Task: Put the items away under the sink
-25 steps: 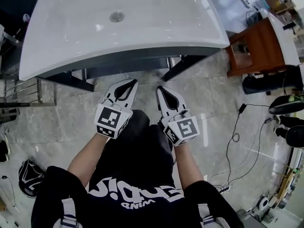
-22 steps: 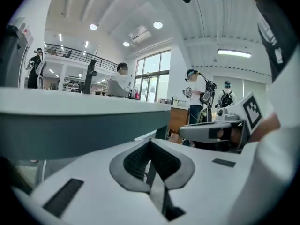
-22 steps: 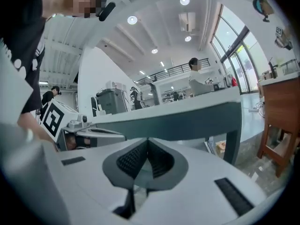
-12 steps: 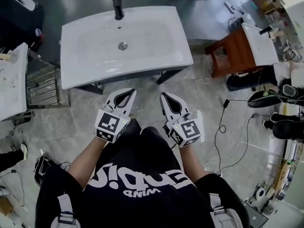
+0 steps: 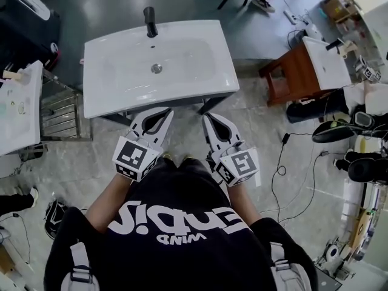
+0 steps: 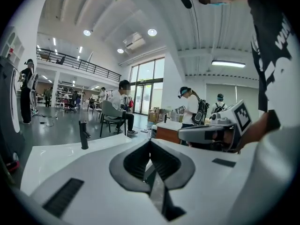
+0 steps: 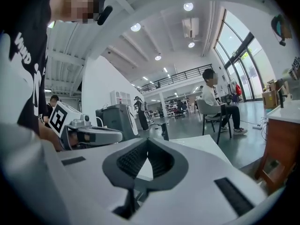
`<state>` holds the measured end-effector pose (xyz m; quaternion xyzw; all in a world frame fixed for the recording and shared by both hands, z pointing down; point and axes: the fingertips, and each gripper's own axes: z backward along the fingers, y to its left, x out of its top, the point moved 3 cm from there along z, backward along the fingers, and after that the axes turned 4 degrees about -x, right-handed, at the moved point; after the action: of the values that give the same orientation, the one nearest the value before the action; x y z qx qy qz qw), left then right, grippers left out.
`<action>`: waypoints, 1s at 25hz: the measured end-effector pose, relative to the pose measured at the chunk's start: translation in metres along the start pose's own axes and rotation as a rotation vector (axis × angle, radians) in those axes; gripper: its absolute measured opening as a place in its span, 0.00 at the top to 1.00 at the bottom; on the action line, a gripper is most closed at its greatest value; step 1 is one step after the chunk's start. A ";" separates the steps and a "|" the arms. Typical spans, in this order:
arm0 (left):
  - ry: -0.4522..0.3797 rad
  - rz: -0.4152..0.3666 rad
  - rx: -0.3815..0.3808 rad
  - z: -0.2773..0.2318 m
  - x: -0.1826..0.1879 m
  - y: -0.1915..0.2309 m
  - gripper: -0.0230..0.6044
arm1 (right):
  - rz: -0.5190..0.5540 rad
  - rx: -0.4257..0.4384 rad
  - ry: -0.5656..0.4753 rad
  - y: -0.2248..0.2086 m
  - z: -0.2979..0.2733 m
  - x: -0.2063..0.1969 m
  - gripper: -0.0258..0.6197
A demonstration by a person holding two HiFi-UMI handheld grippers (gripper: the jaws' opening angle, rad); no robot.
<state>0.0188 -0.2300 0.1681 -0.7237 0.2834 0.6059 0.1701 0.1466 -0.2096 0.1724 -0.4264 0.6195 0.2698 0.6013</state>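
Note:
A white sink basin [image 5: 121,83] with a black faucet [image 5: 150,20] stands on a dark frame just ahead of me. My left gripper [image 5: 166,111] and right gripper [image 5: 205,116] are held side by side in front of its near edge, above the floor. Both are shut, tips touching, with nothing between them. In the left gripper view the shut left gripper [image 6: 150,142] points level over the basin top [image 6: 51,158], the faucet [image 6: 84,135] beyond. The right gripper [image 7: 147,140] looks the same way in the right gripper view. No item to stow is in view.
A wooden stand [image 5: 294,71] with a small basin is at the right, with cables [image 5: 285,162] on the floor near it. A metal rack [image 5: 60,111] and another white basin [image 5: 18,102] are at the left. People and a chair [image 6: 110,116] are beyond the sink.
Both grippers and my head have risen. The sink now looks smaller and lower, with its faucet and surroundings in view. Both grippers stayed shut and empty.

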 end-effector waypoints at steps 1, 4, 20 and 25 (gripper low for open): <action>-0.011 -0.008 0.001 0.000 0.004 -0.003 0.93 | 0.004 0.010 -0.006 -0.001 0.002 0.004 0.93; -0.049 -0.031 0.001 0.002 0.016 -0.007 0.93 | 0.033 0.045 -0.025 -0.002 0.005 0.014 0.93; -0.098 -0.039 0.066 0.015 0.026 -0.024 0.93 | 0.039 0.057 -0.075 -0.002 0.021 0.022 0.93; -0.099 -0.049 0.074 0.014 0.026 -0.030 0.93 | 0.035 0.048 -0.077 -0.005 0.029 0.022 0.93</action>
<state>0.0285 -0.2036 0.1373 -0.6928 0.2790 0.6257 0.2252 0.1676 -0.1915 0.1480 -0.3904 0.6096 0.2816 0.6298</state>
